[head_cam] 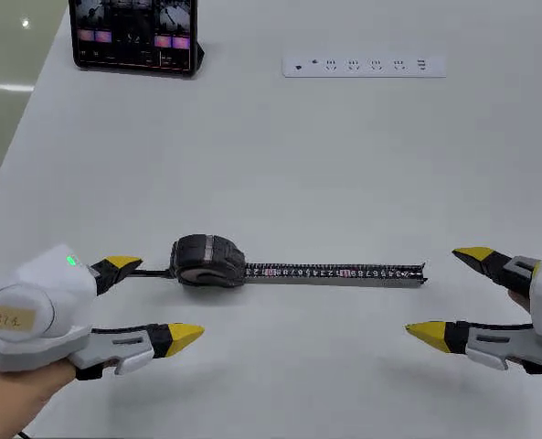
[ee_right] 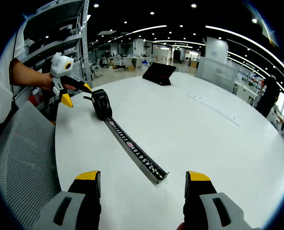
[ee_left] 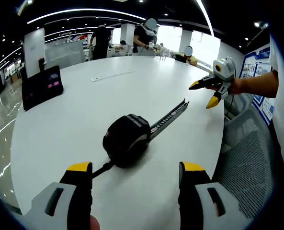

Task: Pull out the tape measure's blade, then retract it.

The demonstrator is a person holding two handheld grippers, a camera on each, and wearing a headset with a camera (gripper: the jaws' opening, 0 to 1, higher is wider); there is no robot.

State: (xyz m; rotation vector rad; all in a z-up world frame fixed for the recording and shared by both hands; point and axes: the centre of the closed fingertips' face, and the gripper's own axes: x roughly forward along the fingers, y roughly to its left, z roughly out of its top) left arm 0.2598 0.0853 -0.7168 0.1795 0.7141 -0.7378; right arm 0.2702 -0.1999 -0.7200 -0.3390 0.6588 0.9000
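on the white table [head_cam: 271, 165] the tape measure [head_cam: 207, 261] lies between my grippers, its blade [head_cam: 334, 273] drawn out flat toward my right. so the pull looks done and only retracting is left. my left gripper [head_cam: 161, 299] gapes wide just behind the case, empty. my right gripper [head_cam: 440, 291], wide too, sits near the blade's tip.

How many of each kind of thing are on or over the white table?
Tape measure: 1
Tablet: 1
Power strip: 1
Grippers: 2, the left gripper and the right gripper, both open
Total: 5
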